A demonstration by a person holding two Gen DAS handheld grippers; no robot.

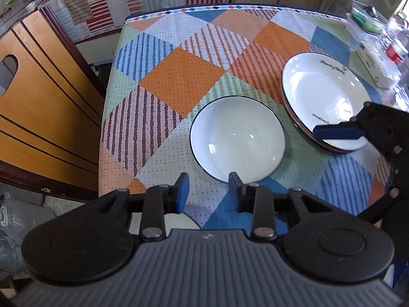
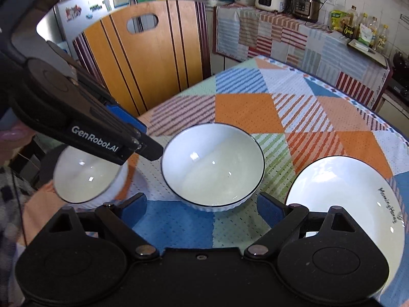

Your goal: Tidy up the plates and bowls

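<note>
A white bowl with a dark rim (image 1: 237,138) (image 2: 213,163) sits on the patchwork tablecloth (image 1: 179,76). Right of it lie stacked white plates with lettering (image 1: 322,94) (image 2: 345,194). A smaller white bowl (image 2: 87,176) stands near the table's left edge; a sliver of it shows under my left gripper (image 1: 179,221). My left gripper (image 1: 209,188) is open, just short of the big bowl's near rim and above the small bowl. My right gripper (image 2: 202,206) is open and empty, near the big bowl; its blue fingertips (image 1: 337,131) hang over the plates' near rim.
A wooden chair (image 1: 43,107) (image 2: 153,56) stands at the table's left side. A white box (image 1: 375,64) and a plastic bottle (image 1: 396,46) sit at the table's far right. A cloth-covered counter with cookers and bottles (image 2: 301,2) runs behind.
</note>
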